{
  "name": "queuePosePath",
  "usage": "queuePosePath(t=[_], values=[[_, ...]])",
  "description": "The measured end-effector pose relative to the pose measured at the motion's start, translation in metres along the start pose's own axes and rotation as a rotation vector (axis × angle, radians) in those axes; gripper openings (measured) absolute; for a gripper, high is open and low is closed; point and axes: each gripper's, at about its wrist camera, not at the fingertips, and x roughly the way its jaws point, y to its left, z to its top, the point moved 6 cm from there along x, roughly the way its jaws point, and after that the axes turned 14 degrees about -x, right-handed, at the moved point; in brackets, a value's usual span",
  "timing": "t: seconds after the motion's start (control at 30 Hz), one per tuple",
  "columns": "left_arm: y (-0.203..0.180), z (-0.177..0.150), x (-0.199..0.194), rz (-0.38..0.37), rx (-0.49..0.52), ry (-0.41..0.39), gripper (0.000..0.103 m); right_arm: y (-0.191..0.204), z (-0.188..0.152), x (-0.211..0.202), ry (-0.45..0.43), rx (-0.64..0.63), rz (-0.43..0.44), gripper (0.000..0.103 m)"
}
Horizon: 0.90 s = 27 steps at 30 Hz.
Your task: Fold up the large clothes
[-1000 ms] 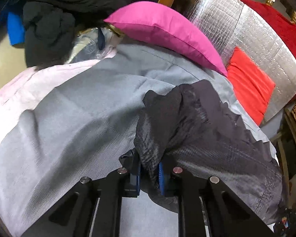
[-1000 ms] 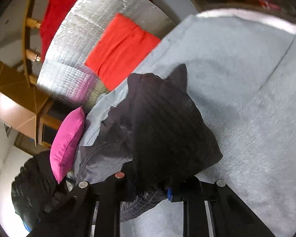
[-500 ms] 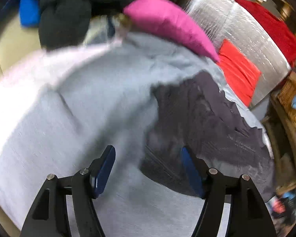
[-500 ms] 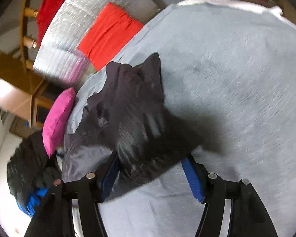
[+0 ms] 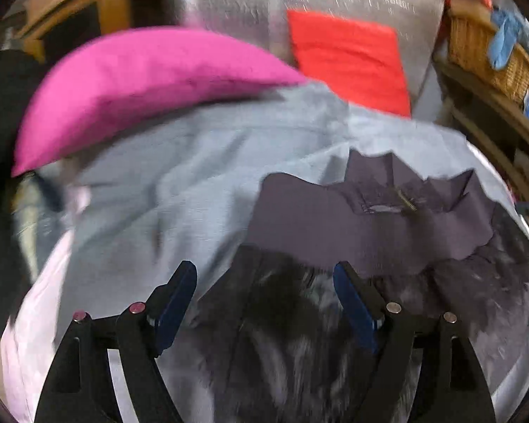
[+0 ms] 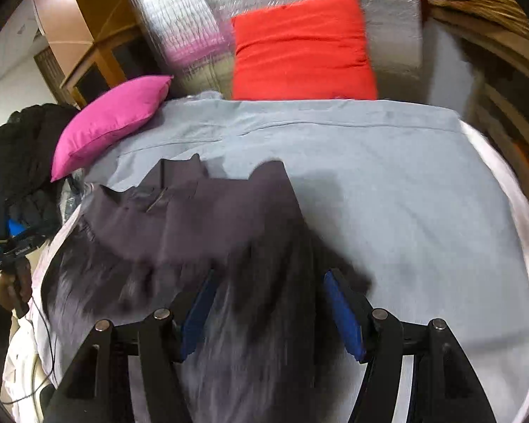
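Observation:
A dark grey-purple garment (image 5: 352, 232) lies partly folded on a light grey-blue sheet (image 5: 180, 183), with a label and zipper near its far edge. It also shows in the right wrist view (image 6: 201, 225). My left gripper (image 5: 264, 282) is open above the garment's near left part, holding nothing. My right gripper (image 6: 269, 292) is open above the garment's near right part, holding nothing. The near part of the garment is blurred in both views.
A magenta pillow (image 5: 144, 81) lies at the far left of the sheet, a red cushion (image 6: 299, 49) against a silver foil panel (image 6: 187, 17) behind. Dark clothes (image 6: 14, 162) are piled at left. A wicker basket (image 5: 483, 46) stands at right.
Both grippers were shut on the dark garment a second ago; both have opened and let it go. The garment now lies on the sheet and both views have swung towards the cushions.

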Motion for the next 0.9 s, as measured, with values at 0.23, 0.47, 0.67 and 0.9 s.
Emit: queuePosePath(t=[0.23, 0.47, 0.67, 0.9], values=[[-0.019, 0.009, 0.04, -0.022, 0.053, 0.102, 0.08, -0.002, 0.03, 0.072, 0.118, -0.086, 0.013, 0.067], [-0.014, 0.02, 0.036, -0.023, 0.031, 0.036, 0.007, 0.001, 0.044, 0.074, 0.101, -0.106, -0.01, 0.008], [0.033, 0.017, 0.072, 0.061, -0.183, 0.071, 0.007, -0.057, 0.038, 0.061, -0.006, 0.134, -0.053, 0.007], [0.037, 0.016, 0.077, 0.087, -0.205, 0.074, 0.008, -0.069, 0.013, 0.097, 0.021, 0.224, -0.082, 0.007]])
